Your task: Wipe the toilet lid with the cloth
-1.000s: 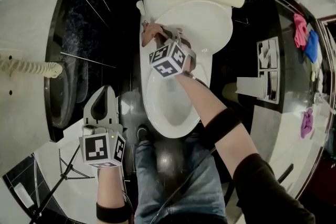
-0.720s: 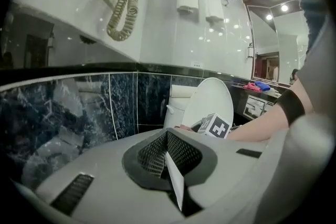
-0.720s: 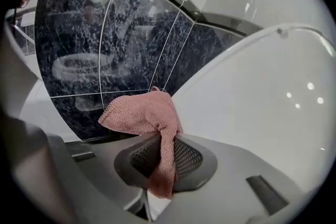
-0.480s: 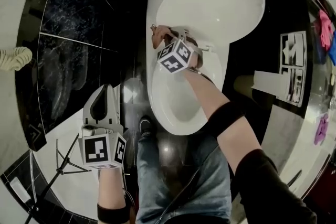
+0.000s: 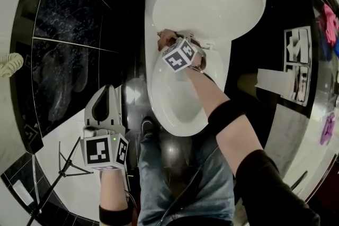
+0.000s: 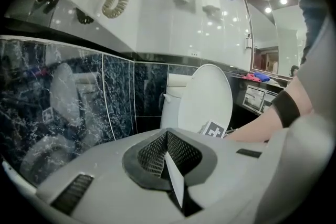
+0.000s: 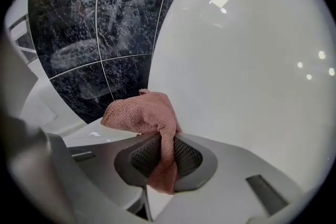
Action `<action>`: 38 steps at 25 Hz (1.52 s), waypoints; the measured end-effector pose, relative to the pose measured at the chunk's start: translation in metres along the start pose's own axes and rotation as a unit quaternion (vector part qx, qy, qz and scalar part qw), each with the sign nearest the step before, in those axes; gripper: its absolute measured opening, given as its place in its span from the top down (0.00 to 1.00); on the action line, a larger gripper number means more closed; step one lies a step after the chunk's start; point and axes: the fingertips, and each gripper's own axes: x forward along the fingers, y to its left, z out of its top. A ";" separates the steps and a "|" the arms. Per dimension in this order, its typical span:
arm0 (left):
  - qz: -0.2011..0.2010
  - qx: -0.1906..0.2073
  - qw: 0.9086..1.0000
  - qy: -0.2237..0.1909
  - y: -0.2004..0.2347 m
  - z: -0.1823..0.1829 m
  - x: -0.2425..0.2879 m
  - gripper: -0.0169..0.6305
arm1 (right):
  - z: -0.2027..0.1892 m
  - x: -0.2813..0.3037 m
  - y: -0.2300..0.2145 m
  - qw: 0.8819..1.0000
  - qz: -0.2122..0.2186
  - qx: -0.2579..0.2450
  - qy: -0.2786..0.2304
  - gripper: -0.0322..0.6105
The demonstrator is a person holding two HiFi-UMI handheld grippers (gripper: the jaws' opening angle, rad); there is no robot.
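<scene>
One cloth (image 7: pixel 142 115) in right gripper (image 7: pixel 161 159) sits by toilet lid (image 7: pixel 247 60) lower-left edge

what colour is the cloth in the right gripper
The cloth is dusty pink, clearest in the right gripper view.

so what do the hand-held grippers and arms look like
Left hand-held gripper and right hand-held gripper are light grey shells with dark gridded pads, each bearing a black-and-white marker cube. Black wristband on the left, black forearm band and dark sleeve on the right.
</scene>
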 end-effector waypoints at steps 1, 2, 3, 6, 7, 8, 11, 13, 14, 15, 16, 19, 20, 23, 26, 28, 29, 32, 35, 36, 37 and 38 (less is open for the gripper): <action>-0.002 -0.001 1.000 0.000 -0.003 0.002 -0.001 0.97 | 0.003 -0.006 -0.002 1.000 0.000 0.007 -0.004 0.84; -0.005 -0.002 1.000 0.000 -0.006 0.004 -0.002 0.97 | 0.008 -0.016 -0.005 1.000 -0.002 0.012 -0.012 0.84; -0.009 -0.003 1.000 -0.001 -0.010 0.008 -0.004 0.97 | 0.013 -0.029 -0.009 1.000 -0.005 0.016 -0.022 0.84; -0.024 -0.003 1.000 0.000 -0.020 0.026 -0.015 0.97 | 0.030 -0.080 -0.017 0.997 -0.009 0.048 -0.053 0.84; -0.029 -0.003 1.000 0.001 -0.022 0.036 -0.022 0.97 | 0.036 -0.101 -0.018 0.996 -0.007 0.062 -0.063 0.84; -0.034 -0.003 0.999 0.002 -0.025 0.047 -0.031 0.97 | 0.042 -0.125 -0.020 0.995 -0.007 0.075 -0.072 0.84; -0.050 0.005 0.999 0.000 -0.032 0.088 -0.061 0.97 | 0.063 -0.202 -0.026 0.990 -0.010 0.104 -0.095 0.84; -0.059 0.012 0.998 -0.004 -0.031 0.118 -0.081 0.97 | 0.080 -0.255 -0.031 0.986 -0.019 0.119 -0.111 0.84; -0.063 0.015 0.998 -0.008 -0.030 0.132 -0.092 0.97 | 0.088 -0.281 -0.034 0.984 -0.026 0.129 -0.120 0.84; -0.067 0.019 0.997 -0.015 -0.028 0.145 -0.102 0.97 | 0.096 -0.307 -0.037 0.981 -0.032 0.141 -0.130 0.84; -0.071 0.023 0.997 -0.024 -0.026 0.158 -0.111 0.97 | 0.103 -0.332 -0.039 0.977 -0.038 0.153 -0.142 0.84; -0.090 0.031 0.994 -0.045 -0.023 0.199 -0.139 0.97 | 0.121 -0.402 -0.044 0.965 -0.059 0.184 -0.176 0.84; -0.098 0.032 0.993 -0.051 -0.024 0.208 -0.148 0.97 | 0.122 -0.425 -0.044 0.961 -0.068 0.194 -0.184 0.84; -0.124 0.038 0.990 -0.059 -0.032 0.224 -0.173 0.97 | 0.108 -0.483 -0.044 0.948 -0.089 0.230 -0.200 0.84; -0.145 0.053 0.986 -0.057 -0.045 0.237 -0.190 0.97 | 0.086 -0.527 -0.047 0.937 -0.102 0.266 -0.204 0.84; -0.151 0.061 0.985 -0.060 -0.052 0.247 -0.202 0.97 | 0.073 -0.556 -0.051 0.930 -0.109 0.282 -0.208 0.84; -0.152 0.063 0.984 -0.061 -0.057 0.250 -0.208 0.97 | 0.065 -0.570 -0.054 0.928 -0.113 0.287 -0.211 0.84; -0.149 0.059 0.985 -0.061 -0.073 0.253 -0.227 0.97 | 0.032 -0.605 -0.062 0.925 -0.123 0.290 -0.212 0.84; -0.135 0.061 0.987 -0.065 -0.086 0.253 -0.241 0.97 | -0.001 -0.629 -0.070 0.921 -0.126 0.297 -0.218 0.84; -0.128 0.061 0.988 -0.066 -0.090 0.253 -0.245 0.97 | -0.012 -0.636 -0.072 0.919 -0.124 0.301 -0.222 0.84; -0.121 0.058 0.989 -0.067 -0.095 0.251 -0.250 0.97 | -0.022 -0.642 -0.073 0.918 -0.121 0.303 -0.225 0.83; -0.114 0.054 0.990 -0.067 -0.100 0.248 -0.255 0.97 | -0.031 -0.649 -0.074 0.918 -0.119 0.302 -0.228 0.83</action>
